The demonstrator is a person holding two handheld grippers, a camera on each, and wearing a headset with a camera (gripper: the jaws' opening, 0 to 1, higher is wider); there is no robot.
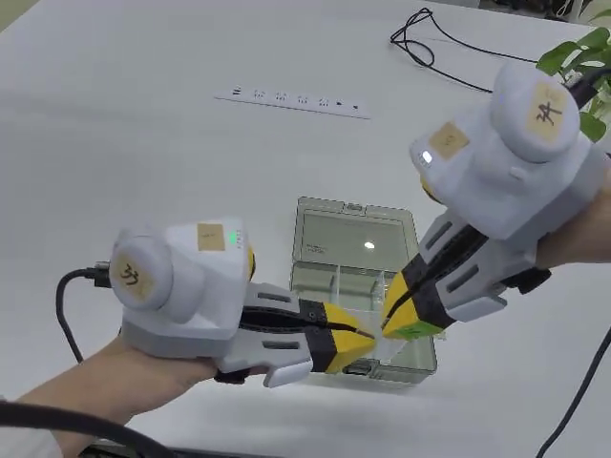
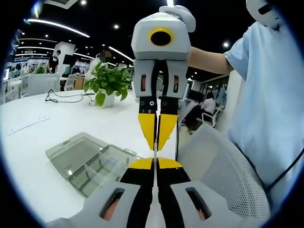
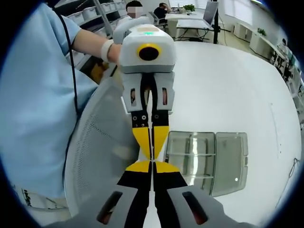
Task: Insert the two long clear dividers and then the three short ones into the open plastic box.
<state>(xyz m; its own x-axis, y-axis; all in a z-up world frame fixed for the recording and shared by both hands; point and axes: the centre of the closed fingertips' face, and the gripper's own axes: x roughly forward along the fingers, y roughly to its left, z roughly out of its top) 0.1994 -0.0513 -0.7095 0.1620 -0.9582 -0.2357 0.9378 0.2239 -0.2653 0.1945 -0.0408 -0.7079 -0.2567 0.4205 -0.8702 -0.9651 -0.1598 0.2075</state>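
Open plastic box [image 1: 329, 258] on white surface [image 1: 143, 162], lid laid back, clear partitions [image 1: 338, 280] in base. Left hand-held gripper [image 1: 368, 336] and right hand-held gripper [image 1: 386, 325] meet tip to tip over box's near edge. Both jaws pressed together; cannot tell if anything pinched. Power strip [image 1: 291, 100] well beyond.

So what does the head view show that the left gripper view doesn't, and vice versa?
Head view: the white body of the left gripper, with tan sticker and green light. Left gripper view: a mesh chair, the person's light blue shirt, an office behind. Both: the open plastic box, the white table, the right gripper, its tips facing the left's.
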